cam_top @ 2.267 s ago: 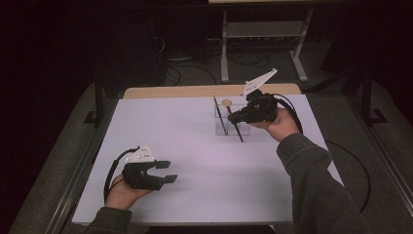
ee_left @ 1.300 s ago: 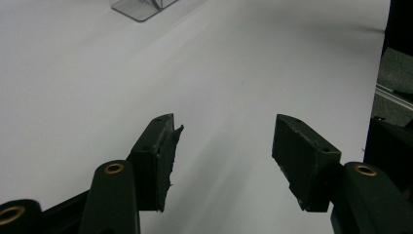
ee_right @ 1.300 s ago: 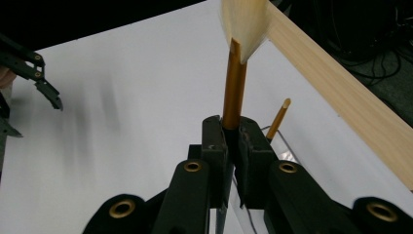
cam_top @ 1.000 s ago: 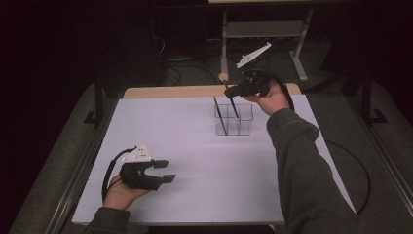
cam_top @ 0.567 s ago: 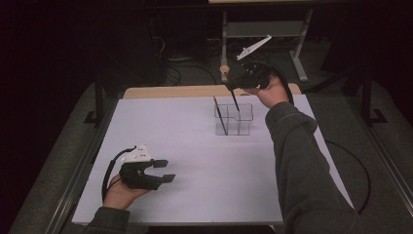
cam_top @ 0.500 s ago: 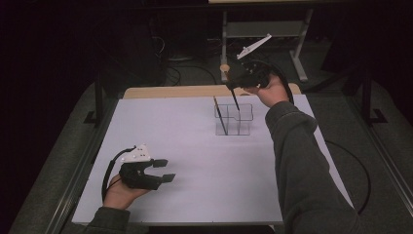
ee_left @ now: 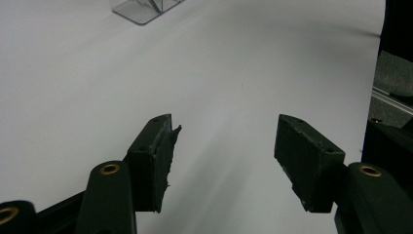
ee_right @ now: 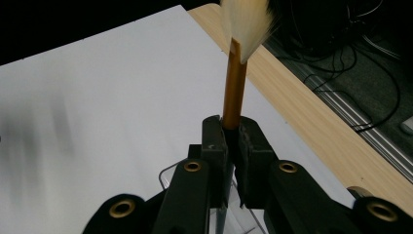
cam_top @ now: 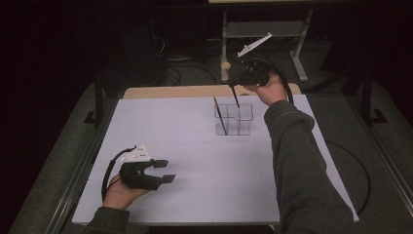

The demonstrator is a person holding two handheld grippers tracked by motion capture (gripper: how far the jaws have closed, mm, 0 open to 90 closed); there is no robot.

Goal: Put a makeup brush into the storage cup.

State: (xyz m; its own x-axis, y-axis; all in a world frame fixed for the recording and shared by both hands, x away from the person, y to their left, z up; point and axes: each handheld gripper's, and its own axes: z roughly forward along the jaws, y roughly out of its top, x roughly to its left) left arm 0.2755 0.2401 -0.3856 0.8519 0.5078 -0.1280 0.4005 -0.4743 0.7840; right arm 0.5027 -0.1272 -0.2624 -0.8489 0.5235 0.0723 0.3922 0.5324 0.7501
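Count of things on and over the table

Two grippers: left gripper (cam_top: pixel 163 171), right gripper (cam_top: pixel 233 80). Two brushes: one brush (ee_right: pixel 234 92) clamped, one dark brush (cam_top: pixel 219 115) standing in the single clear holder (cam_top: pixel 235 119) near the table's (cam_top: pixel 195 146) far edge.

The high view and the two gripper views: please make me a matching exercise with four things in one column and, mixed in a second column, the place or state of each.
Things:
1. left gripper
2. right gripper
3. clear plastic compartment holder
4. thin dark stick

States:
A. stands on the white table sheet, toward the far edge
B. leans inside the holder, free of both grippers
C. open, low over the near part of the sheet
D. shut on a brown-handled brush with pale bristles, raised above the holder

Pairs: 1-C, 2-D, 3-A, 4-B
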